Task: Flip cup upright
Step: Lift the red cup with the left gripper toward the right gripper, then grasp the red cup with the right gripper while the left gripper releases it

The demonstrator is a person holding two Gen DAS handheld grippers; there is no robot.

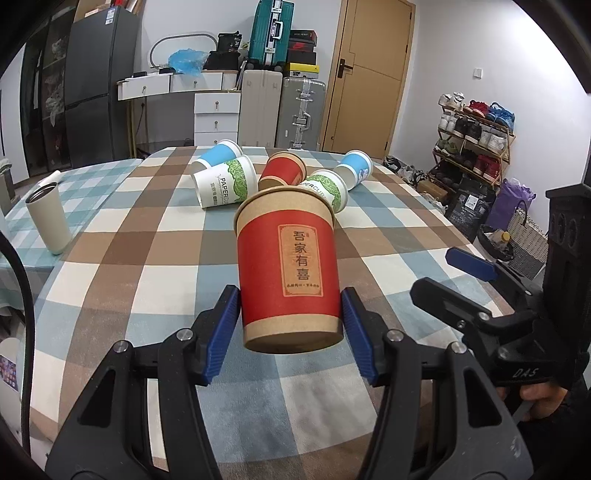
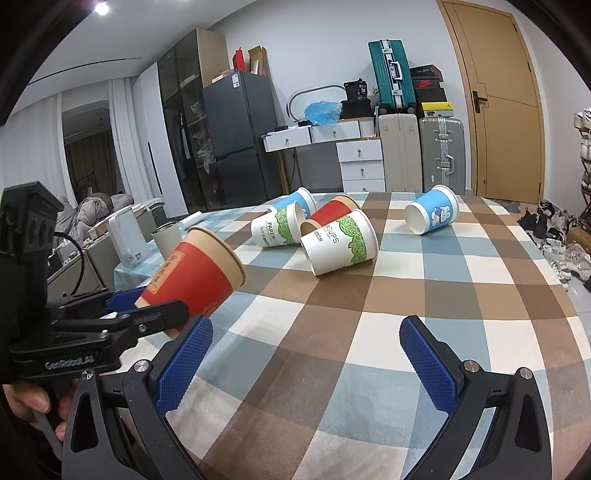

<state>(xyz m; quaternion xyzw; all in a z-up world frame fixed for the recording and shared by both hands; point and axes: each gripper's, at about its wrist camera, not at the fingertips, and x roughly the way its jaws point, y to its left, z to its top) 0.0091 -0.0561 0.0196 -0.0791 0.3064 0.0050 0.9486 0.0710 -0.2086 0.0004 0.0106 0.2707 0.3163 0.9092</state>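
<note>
Left gripper (image 1: 290, 328) fingers clamp the red cup (image 1: 288, 266) off the table — right gripper (image 2: 306, 365) fingers spread, holding nothing.

Checked tablecloth (image 2: 332, 302) on table; five paper cups (image 2: 340, 242) toppled; grey tumbler (image 1: 48, 221) upright.

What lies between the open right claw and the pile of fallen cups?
Only bare checked tablecloth lies between the right claw and the nearest green-leaf paper cup, as the right wrist view shows.

White walls, wooden door (image 1: 369, 70), dark fridge (image 2: 240, 136), stacked suitcases (image 1: 271, 33), shoe rack (image 1: 476, 136).
</note>
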